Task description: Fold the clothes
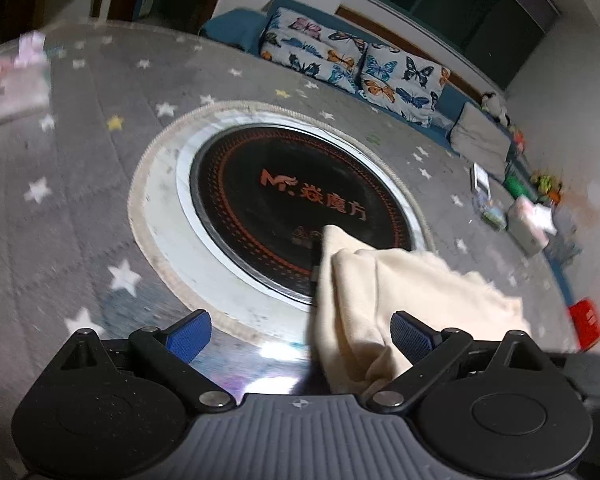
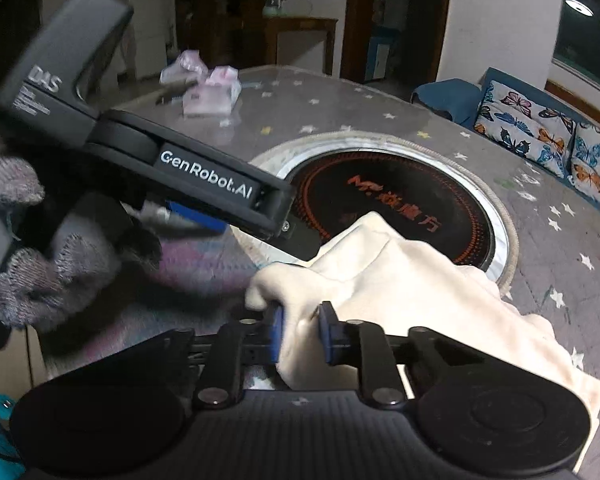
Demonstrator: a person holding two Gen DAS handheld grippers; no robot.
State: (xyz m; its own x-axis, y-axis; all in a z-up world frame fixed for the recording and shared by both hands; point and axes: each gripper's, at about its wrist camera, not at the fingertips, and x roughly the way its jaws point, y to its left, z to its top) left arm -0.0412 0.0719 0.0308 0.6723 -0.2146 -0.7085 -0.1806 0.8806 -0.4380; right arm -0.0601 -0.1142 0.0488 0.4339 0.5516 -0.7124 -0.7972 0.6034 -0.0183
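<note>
A cream cloth garment (image 1: pixel 400 280) lies bunched on the round grey star-patterned table (image 1: pixel 100 128), partly over the black induction hob (image 1: pixel 292 200). My left gripper (image 1: pixel 300 332) is open, its blue pads wide apart, with the cloth lying between them near the right pad (image 1: pixel 410 336). In the right wrist view the left gripper body (image 2: pixel 204 188) hovers above the cloth's left end. My right gripper (image 2: pixel 300 332) is shut on a fold of the cream cloth (image 2: pixel 400 272) near the table's front edge.
Tissue packs (image 2: pixel 212 92) sit at the table's far side. A blue sofa with butterfly cushions (image 1: pixel 352 60) runs along the wall. Small items and a red object (image 1: pixel 586 320) lie at the table's right rim. A gloved hand (image 2: pixel 40 272) holds the left gripper.
</note>
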